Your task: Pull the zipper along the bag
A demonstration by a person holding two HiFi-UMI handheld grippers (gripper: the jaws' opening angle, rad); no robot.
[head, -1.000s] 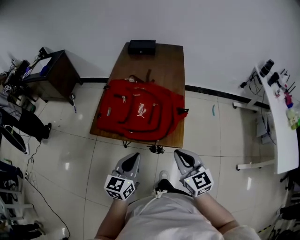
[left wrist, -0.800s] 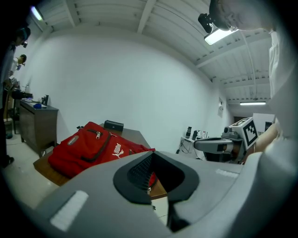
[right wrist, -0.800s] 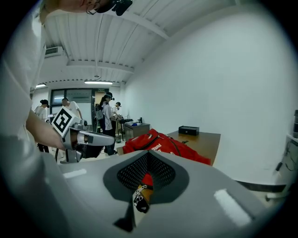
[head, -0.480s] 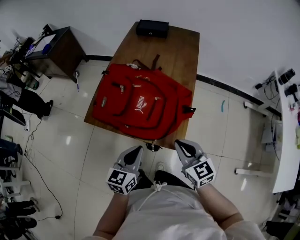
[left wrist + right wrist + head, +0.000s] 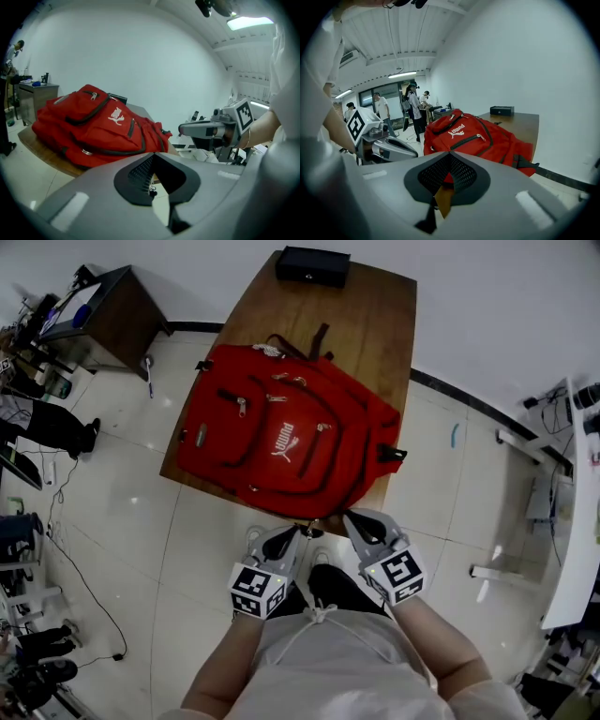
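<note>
A red backpack (image 5: 281, 442) lies flat on a wooden table (image 5: 375, 334), its front pockets up and its zips closed. One metal zipper pull (image 5: 242, 407) shows on the left pocket. My left gripper (image 5: 286, 538) and right gripper (image 5: 354, 521) are both shut and hold nothing. They sit side by side just short of the table's near edge, apart from the bag. The left gripper view has the backpack (image 5: 93, 122) ahead and to the left, with the right gripper (image 5: 206, 129) alongside. In the right gripper view the backpack (image 5: 473, 133) is straight ahead.
A black box (image 5: 312, 265) sits at the table's far end. A dark cabinet (image 5: 94, 320) with clutter stands at the left, a white bench (image 5: 577, 521) at the right. Cables trail over the tiled floor on the left. People (image 5: 412, 110) stand in the background.
The person has stepped toward the table. Both grippers, still shut, have moved forward from open floor to the table's near edge, and the backpack looms larger.
</note>
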